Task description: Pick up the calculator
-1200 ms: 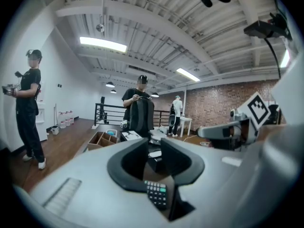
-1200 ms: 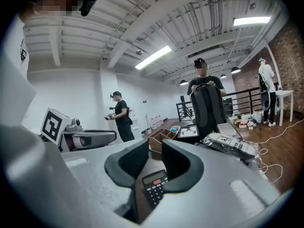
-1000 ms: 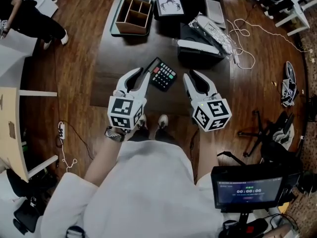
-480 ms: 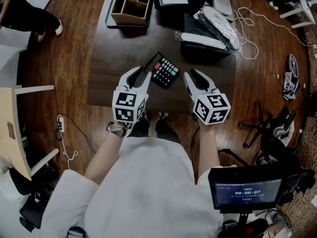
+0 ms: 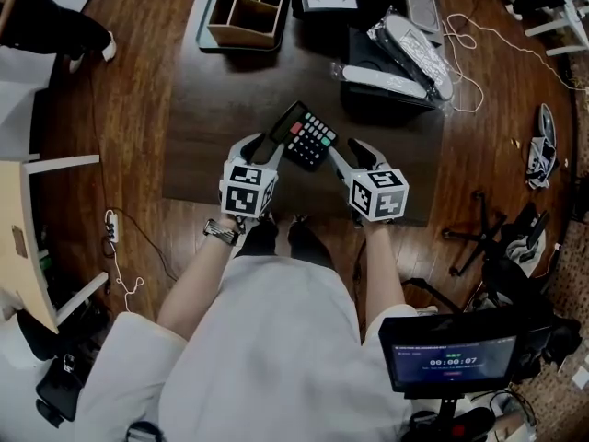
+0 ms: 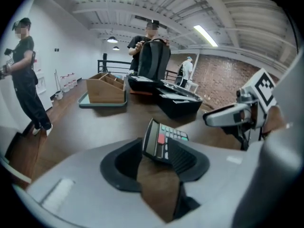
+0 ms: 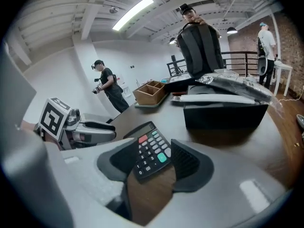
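The black calculator [image 5: 305, 134], with coloured keys, lies at an angle on the dark table [image 5: 212, 109]. My left gripper [image 5: 260, 145] is at its near left corner and my right gripper [image 5: 345, 153] at its near right side. Both point down and forward. In the left gripper view the calculator [image 6: 164, 144] has its display end between the jaws of my left gripper [image 6: 156, 164], which have just been opening. In the right gripper view the keypad [image 7: 149, 151] lies between the jaws of my right gripper [image 7: 154, 167], also just opened wide. Neither pair of pads visibly presses on it.
A wooden organiser [image 5: 244, 7] on a teal tray stands at the table's far left. Black cases [image 5: 386, 95] with a wrapped white item [image 5: 419, 49] stand far right. A person [image 6: 26, 80] stands left of the table, another with a backpack [image 6: 152, 56] behind it. Cables lie on the floor.
Both grippers have dropped toward the table and closed in on the calculator. Their jaws stand wider than before, and the calculator now sits between them.
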The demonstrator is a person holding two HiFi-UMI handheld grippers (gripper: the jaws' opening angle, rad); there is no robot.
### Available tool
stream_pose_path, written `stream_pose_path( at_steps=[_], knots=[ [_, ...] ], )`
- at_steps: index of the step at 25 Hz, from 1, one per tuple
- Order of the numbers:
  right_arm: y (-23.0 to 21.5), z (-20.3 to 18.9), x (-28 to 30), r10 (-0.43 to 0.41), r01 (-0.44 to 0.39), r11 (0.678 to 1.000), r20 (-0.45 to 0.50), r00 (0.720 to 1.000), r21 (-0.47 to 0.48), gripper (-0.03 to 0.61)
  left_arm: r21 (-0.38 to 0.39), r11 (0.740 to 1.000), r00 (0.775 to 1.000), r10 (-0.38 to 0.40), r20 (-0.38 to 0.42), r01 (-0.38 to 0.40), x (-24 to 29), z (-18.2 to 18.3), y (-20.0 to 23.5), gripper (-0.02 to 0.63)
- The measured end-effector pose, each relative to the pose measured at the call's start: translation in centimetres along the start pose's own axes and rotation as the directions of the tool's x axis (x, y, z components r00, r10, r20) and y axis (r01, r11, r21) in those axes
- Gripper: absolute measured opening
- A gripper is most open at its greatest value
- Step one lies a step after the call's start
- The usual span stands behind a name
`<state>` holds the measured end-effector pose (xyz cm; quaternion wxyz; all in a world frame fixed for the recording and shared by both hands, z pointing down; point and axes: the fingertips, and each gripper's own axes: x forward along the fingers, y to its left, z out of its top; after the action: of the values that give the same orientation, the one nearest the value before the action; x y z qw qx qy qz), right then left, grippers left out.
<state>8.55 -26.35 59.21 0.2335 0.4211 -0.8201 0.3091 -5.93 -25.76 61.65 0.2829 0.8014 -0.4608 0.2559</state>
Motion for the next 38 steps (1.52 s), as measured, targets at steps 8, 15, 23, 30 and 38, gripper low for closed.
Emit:
stream_pose_path(
  at_steps=[8,15,23,30,38],
  knots=[
    [-1.1,-3.6,3.1,0.017,-0.012,0.998,-0.088,0.996,0.058,0.21,-0.071,0.997,0.998,-0.021,-0.065,0.016,2.4,-2.0,1.6,0.195],
    [-1.9,-4.1,5.0,0.026,-0.018,0.997,-0.109,0.994,0.074,0.211,-0.189,0.98,0.994,-0.076,-0.075,0.061,3.7,-2.6,1.4,0.196],
    [-2.4,-4.3,6.1,0.061,-0.043,0.986,-0.106,0.993,0.161,0.212,-0.278,0.959,0.992,-0.088,-0.086,0.061,4.5,-3.0,1.8,0.189],
    [-3.7,-5.4,6.2,0.06,-0.033,0.972,-0.11,0.992,0.231,0.212,-0.287,0.954,0.99,-0.111,-0.084,0.082,4.7,-3.1,1.8,0.183],
    [-3.5,-4.5,6.5,0.106,-0.084,0.969,-0.087,0.991,0.233,0.21,-0.295,0.942,0.981,-0.184,-0.06,0.159,4.6,-2.9,1.1,0.116]
  ],
)
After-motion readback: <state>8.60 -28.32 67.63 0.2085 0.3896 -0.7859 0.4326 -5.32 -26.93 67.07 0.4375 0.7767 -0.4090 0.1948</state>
